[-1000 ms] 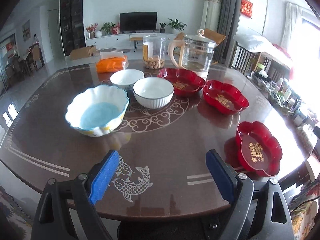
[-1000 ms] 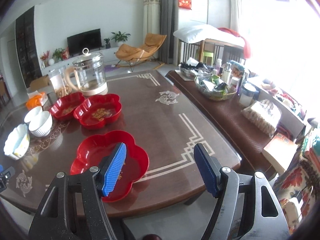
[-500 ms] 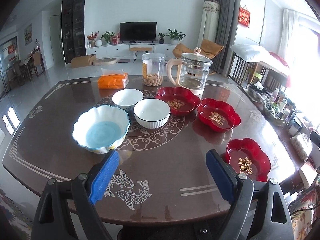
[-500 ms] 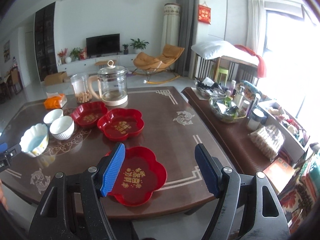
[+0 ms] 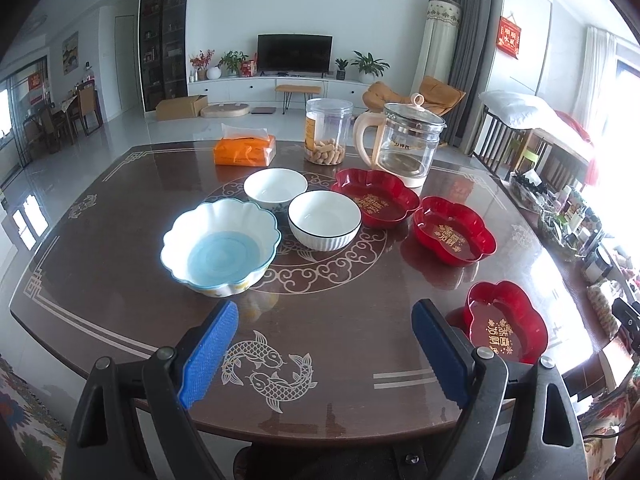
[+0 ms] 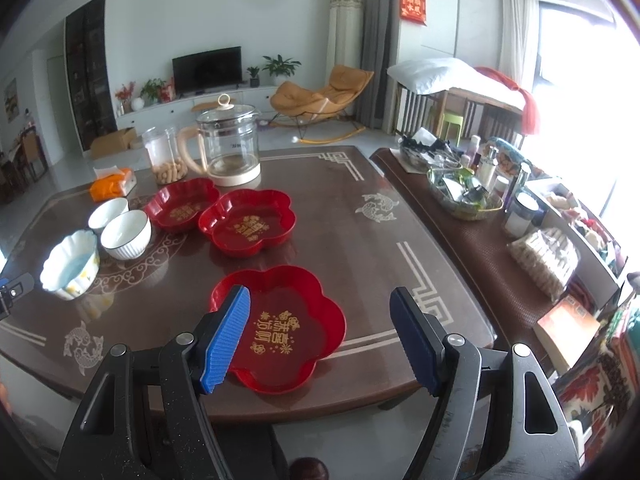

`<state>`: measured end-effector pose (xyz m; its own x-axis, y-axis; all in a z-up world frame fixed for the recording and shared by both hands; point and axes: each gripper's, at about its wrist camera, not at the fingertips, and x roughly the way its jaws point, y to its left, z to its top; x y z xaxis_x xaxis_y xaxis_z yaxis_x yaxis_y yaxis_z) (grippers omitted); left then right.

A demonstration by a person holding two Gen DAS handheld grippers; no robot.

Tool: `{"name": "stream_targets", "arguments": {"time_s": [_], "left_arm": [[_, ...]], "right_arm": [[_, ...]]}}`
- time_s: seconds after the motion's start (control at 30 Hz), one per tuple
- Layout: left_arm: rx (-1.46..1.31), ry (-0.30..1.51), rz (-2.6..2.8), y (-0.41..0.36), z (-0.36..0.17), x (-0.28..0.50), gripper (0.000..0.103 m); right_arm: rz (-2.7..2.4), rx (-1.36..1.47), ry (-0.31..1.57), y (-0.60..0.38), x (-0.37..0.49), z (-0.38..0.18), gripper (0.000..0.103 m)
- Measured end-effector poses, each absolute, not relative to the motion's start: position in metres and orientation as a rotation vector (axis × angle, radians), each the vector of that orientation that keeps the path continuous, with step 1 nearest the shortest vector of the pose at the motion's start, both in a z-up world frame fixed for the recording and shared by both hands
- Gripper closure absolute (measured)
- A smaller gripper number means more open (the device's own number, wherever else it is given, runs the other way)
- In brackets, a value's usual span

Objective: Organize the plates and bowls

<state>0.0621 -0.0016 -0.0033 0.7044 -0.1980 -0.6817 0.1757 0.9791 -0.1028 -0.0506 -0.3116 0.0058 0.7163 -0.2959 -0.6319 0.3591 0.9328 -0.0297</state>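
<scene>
On the brown table stand a scalloped blue-and-white bowl, two white bowls and three red flower-shaped plates. My left gripper is open and empty, above the table's near edge, in front of the scalloped bowl. My right gripper is open and empty, just above the nearest red plate. In the right wrist view the other red plates and the bowls lie further left.
A glass kettle, a clear jar of snacks and an orange tissue pack stand at the table's far side. A side counter crowded with bottles and a basket runs along the right.
Both grippers have pulled back and risen, so more of the table shows. Both stay open and empty.
</scene>
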Motion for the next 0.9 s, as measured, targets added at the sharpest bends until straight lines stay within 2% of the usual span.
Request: {"name": "stream_targets", "arguments": {"time_s": [0.37,0.7,0.9], "left_arm": [[0.022,0.709,-0.228,-0.016,0.024,0.051,0.014],[0.025,0.718,-0.195,-0.014,0.027,0.055,0.014],[0.032,0.739,-0.187,-0.019,0.023,0.058,0.014]], "right_arm": [[-0.268,0.055,0.631,-0.297,-0.053,0.019,0.027],[-0.157,0.0,0.402,-0.289,-0.063,0.035,0.027],[-0.135,-0.031,0.46,-0.288,-0.056,0.022,0.027]]}}
